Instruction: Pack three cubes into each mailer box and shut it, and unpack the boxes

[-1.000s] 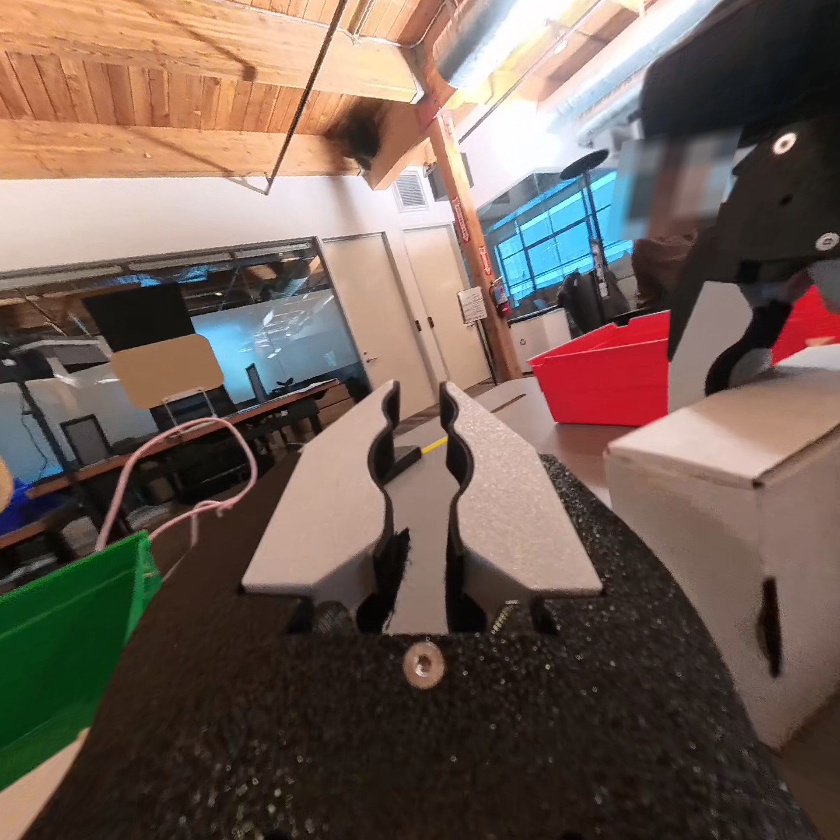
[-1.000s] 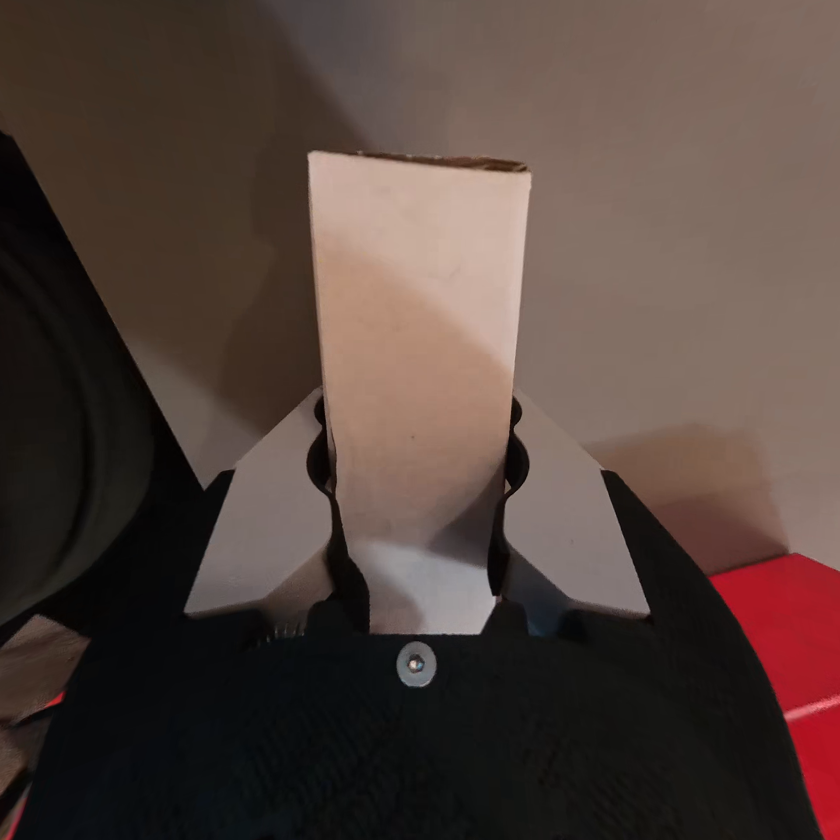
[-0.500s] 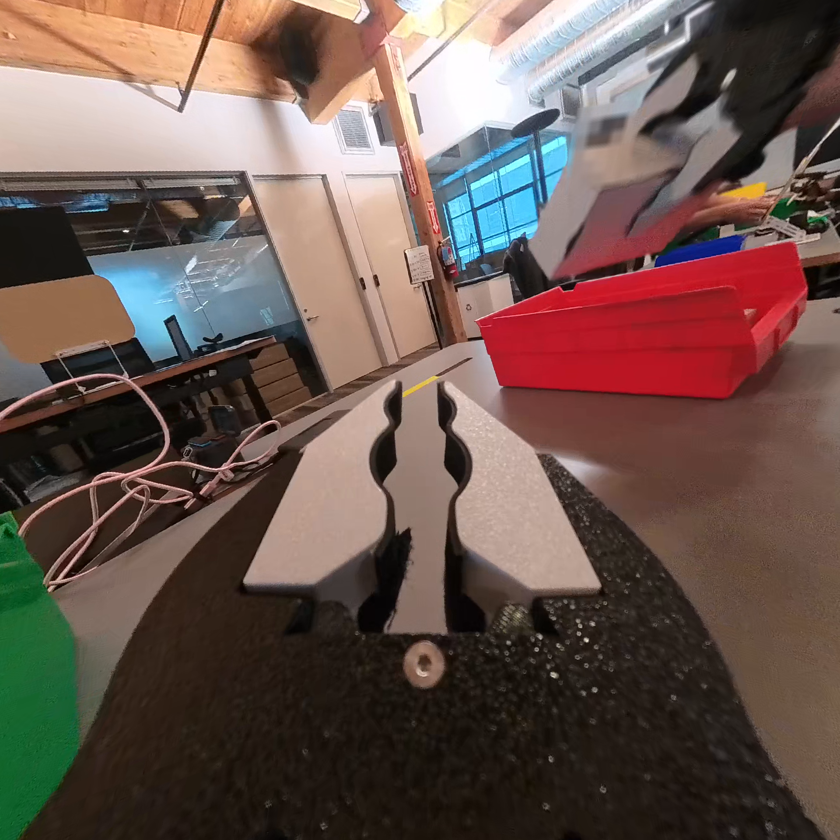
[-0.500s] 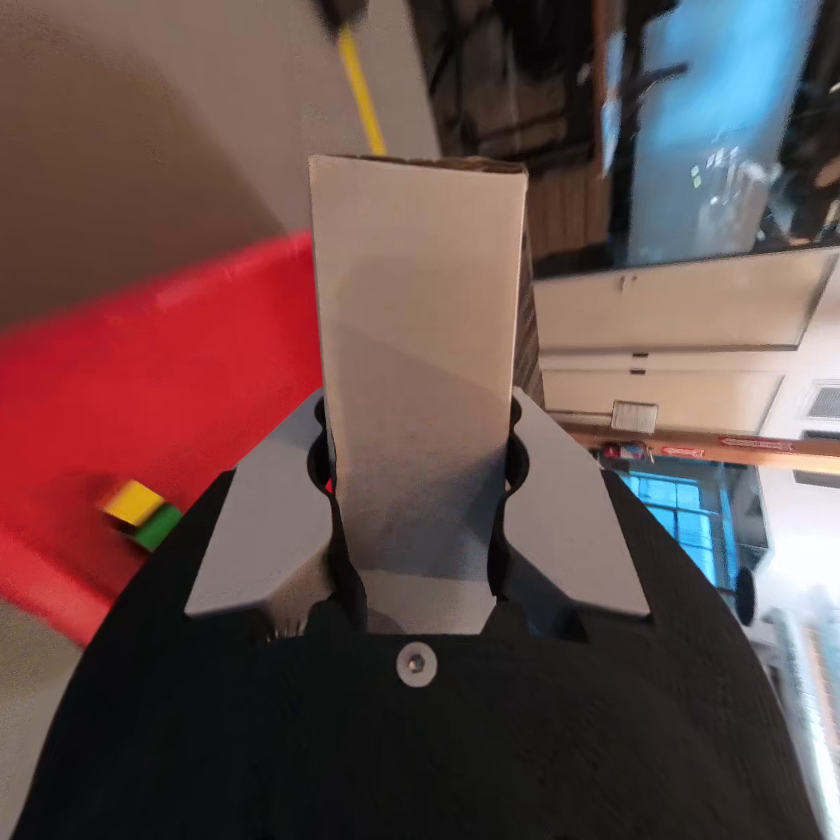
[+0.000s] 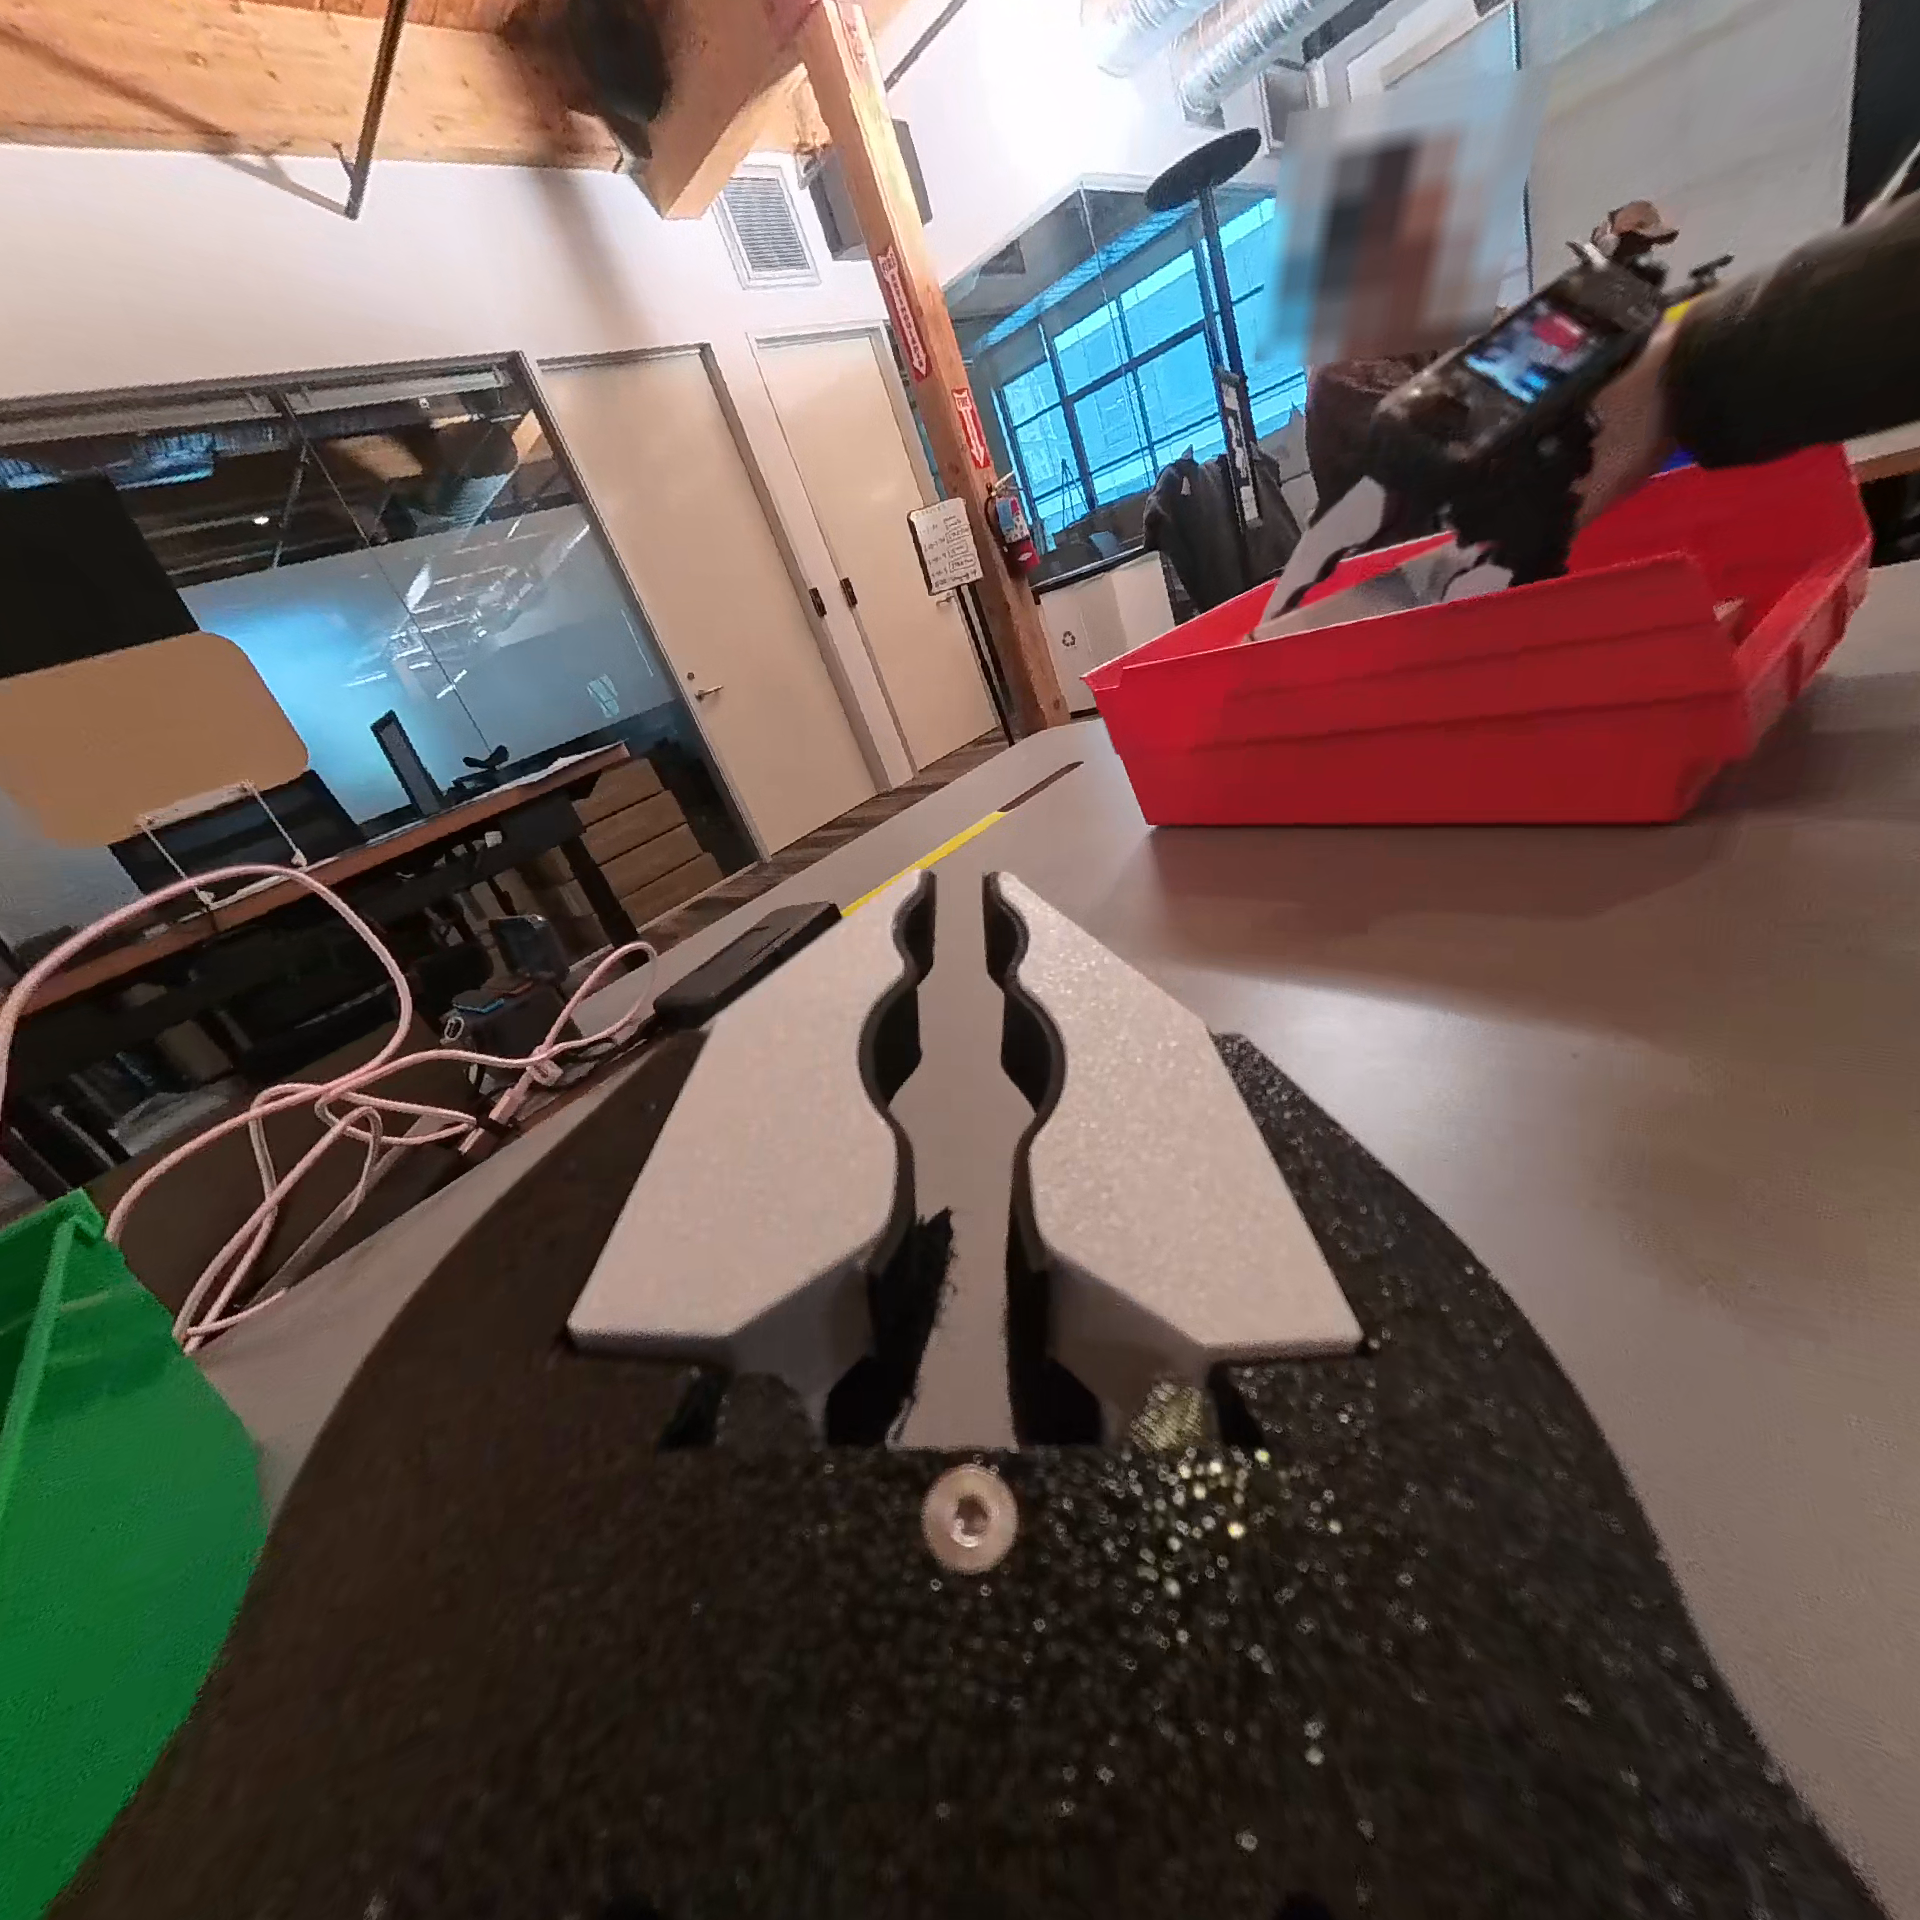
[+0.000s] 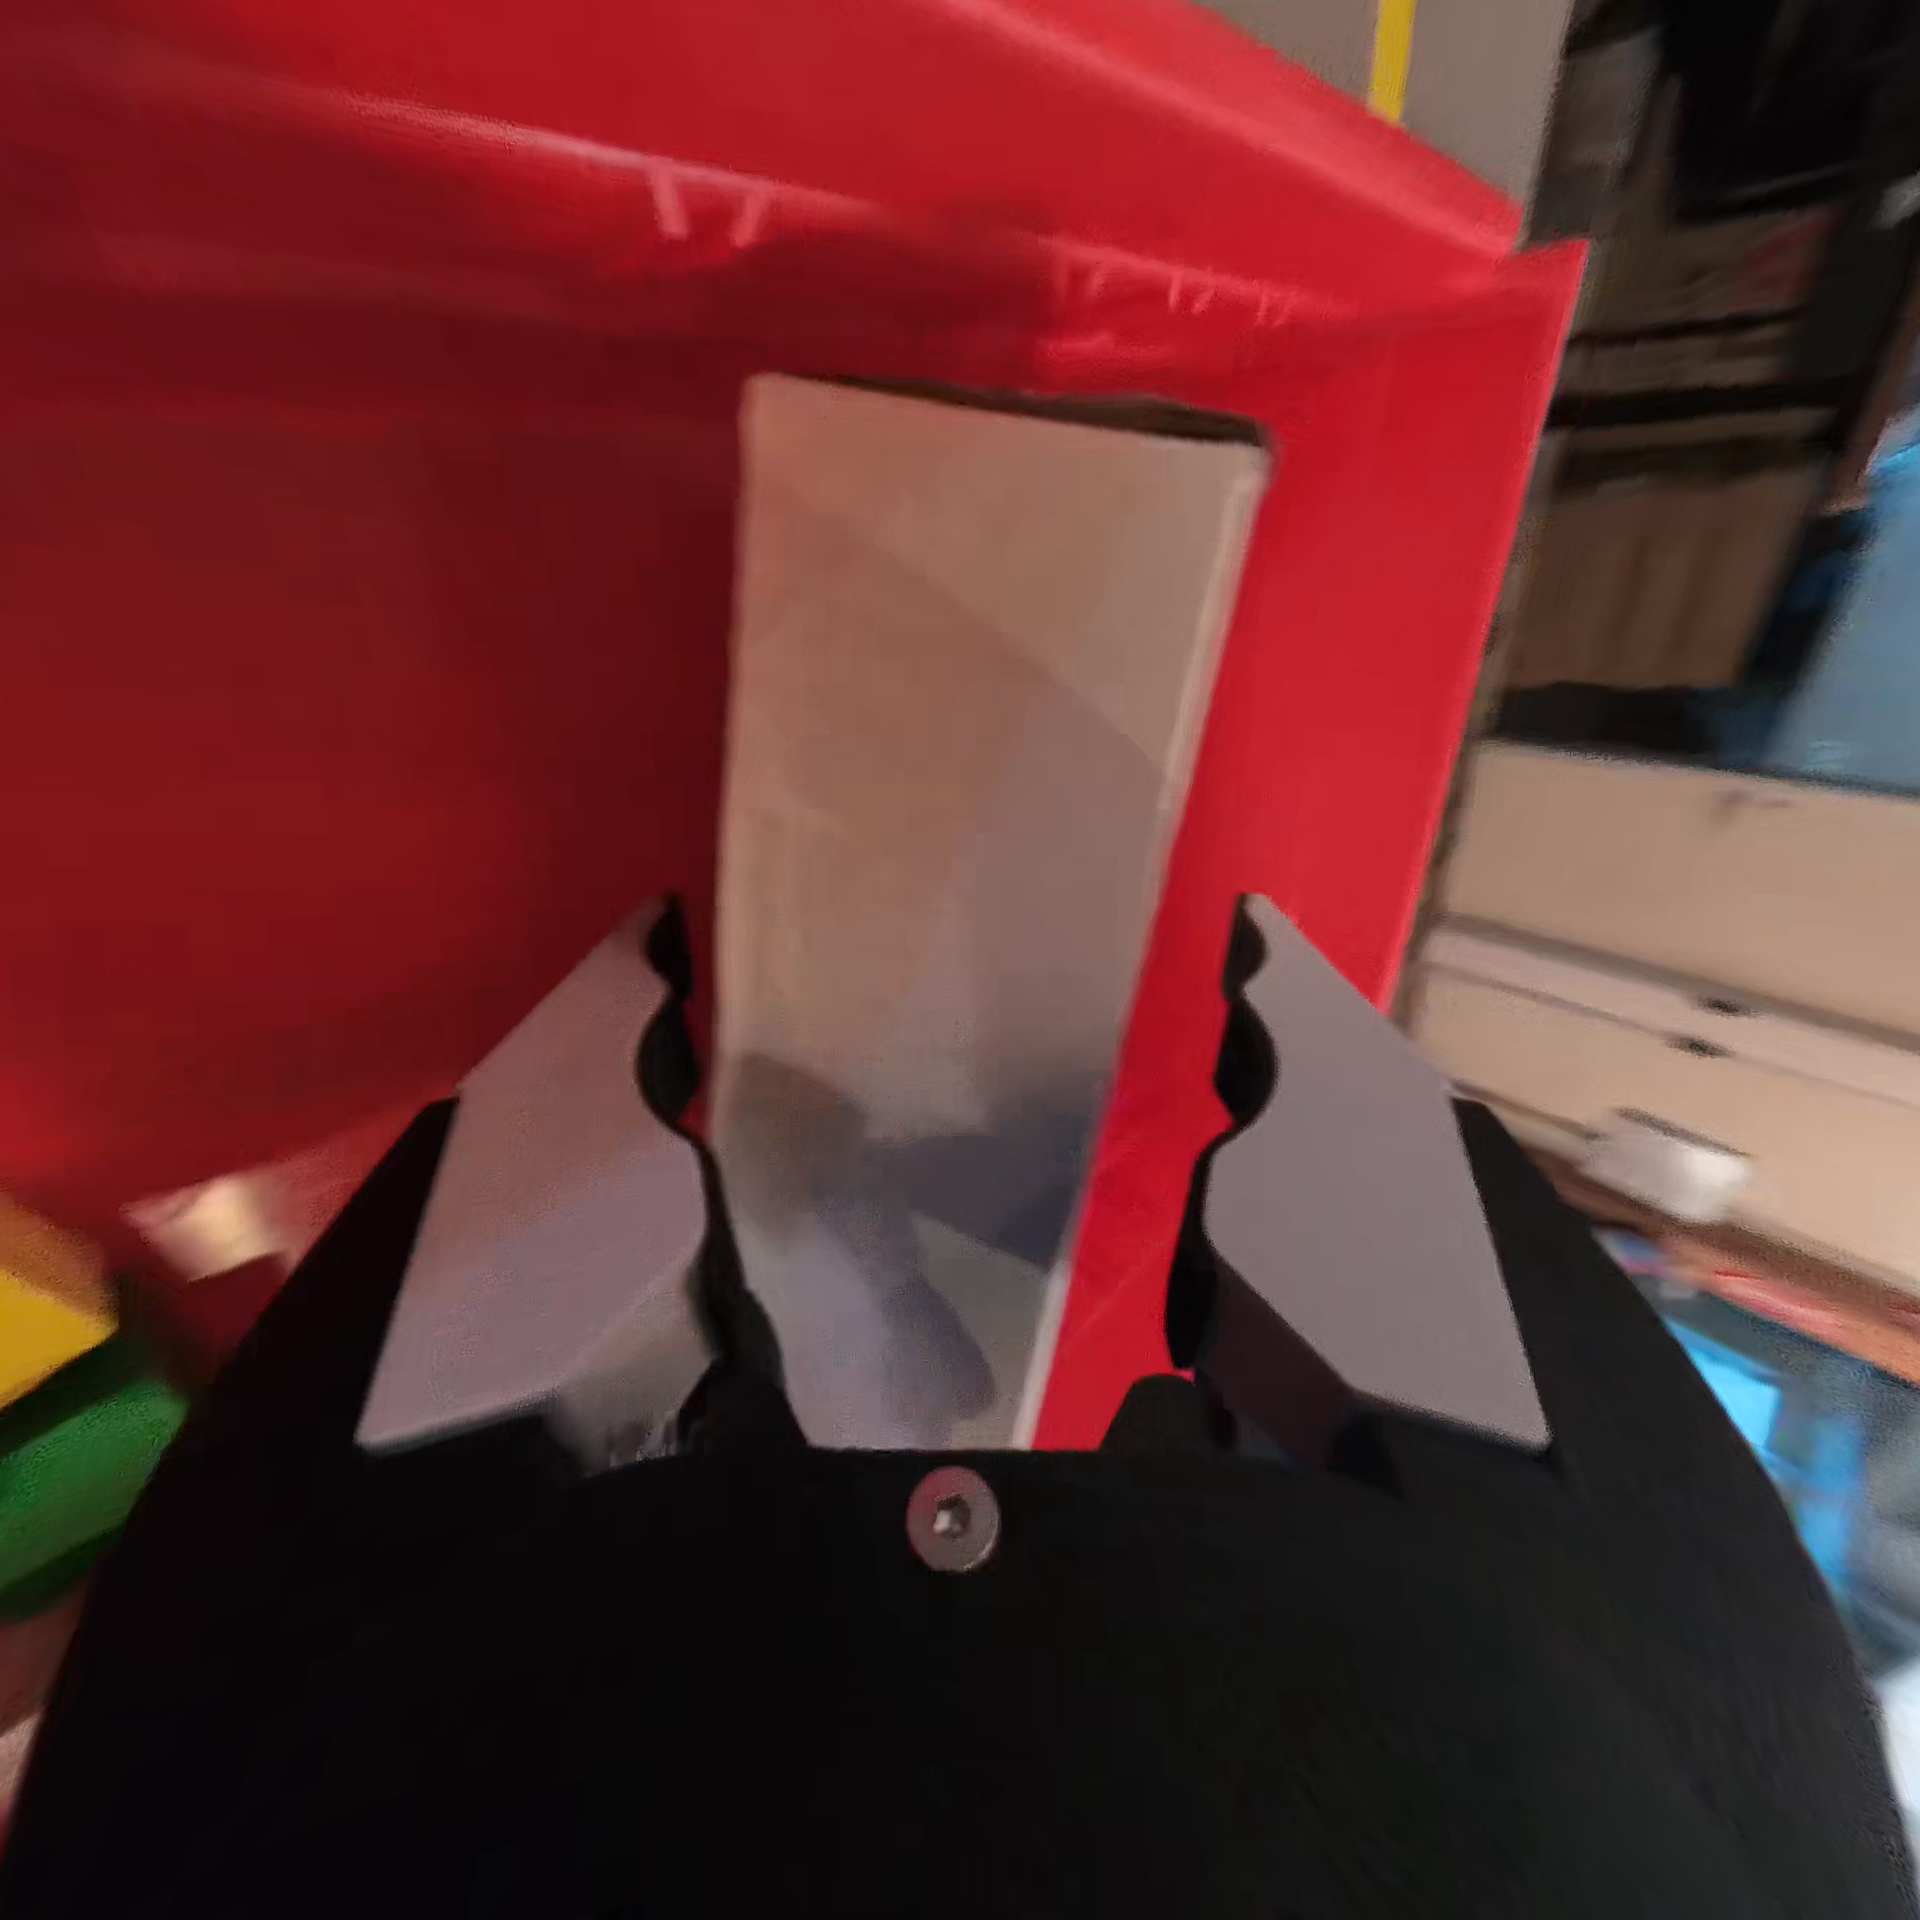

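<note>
Grey tabletop (image 5: 1507,1091): right gripper (image 6: 961,925), jaws wide, releases the white mailer box (image 6: 977,831) into the red bin (image 5: 1455,707); left gripper (image 5: 958,899), jaws narrow and empty. Next, withdraw cleanly.

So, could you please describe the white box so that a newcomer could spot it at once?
Find the red bin on the grey table. The white box stands inside it, between the right gripper's spread fingers. It is the only plain white cardboard there; the cubes nearby are coloured.
</note>
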### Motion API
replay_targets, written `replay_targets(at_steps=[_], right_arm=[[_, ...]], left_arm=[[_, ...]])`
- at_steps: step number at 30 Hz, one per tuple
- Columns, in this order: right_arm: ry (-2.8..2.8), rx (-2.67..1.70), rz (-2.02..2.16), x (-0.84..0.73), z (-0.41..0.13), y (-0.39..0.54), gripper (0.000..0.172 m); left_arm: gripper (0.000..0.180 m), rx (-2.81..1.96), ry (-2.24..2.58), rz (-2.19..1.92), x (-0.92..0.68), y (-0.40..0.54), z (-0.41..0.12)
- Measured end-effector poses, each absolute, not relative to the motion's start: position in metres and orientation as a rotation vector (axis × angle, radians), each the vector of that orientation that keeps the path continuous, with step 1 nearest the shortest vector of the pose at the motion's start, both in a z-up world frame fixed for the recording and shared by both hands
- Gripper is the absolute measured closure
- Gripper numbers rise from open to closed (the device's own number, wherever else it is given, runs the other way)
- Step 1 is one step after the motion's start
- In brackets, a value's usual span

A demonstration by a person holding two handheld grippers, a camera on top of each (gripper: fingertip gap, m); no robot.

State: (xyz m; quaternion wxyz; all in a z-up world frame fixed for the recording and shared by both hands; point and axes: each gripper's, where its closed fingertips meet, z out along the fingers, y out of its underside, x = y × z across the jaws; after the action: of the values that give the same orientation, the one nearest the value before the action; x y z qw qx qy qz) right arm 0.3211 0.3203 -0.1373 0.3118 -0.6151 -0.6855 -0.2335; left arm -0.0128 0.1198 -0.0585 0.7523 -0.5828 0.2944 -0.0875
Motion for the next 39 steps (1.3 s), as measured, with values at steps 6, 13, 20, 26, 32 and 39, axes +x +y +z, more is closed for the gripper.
replay_targets(at_steps=[6,13,20,26,32,39], right_arm=[[-1.775,-2.034,-0.476,0.349,-0.126,0.288,0.056],[-1.964,-2.205,-0.056,0.323,-0.144,0.22,0.165],[-1.874,-2.085,-0.467,0.338,-0.164,0.272,0.172],[-1.811,-1.939,-0.667,0.343,-0.158,0.289,0.172],[-1.51,-1.879,-0.728,0.339,-0.102,0.295,0.172],[-0.967,-1.376,0.29,0.159,0.03,0.204,0.147]], left_arm=[[0.174,-1.271,0.688,-0.165,-0.005,0.118,-0.063],[0.175,-1.25,0.77,-0.113,0.007,0.113,-0.069],[0.175,-1.265,0.782,-0.096,0.004,0.117,-0.073],[0.18,-1.299,0.762,-0.109,0.001,0.121,-0.076],[0.18,-1.306,0.756,-0.126,0.003,0.121,-0.078],[0.179,-1.311,0.737,-0.166,0.002,0.121,-0.077]])
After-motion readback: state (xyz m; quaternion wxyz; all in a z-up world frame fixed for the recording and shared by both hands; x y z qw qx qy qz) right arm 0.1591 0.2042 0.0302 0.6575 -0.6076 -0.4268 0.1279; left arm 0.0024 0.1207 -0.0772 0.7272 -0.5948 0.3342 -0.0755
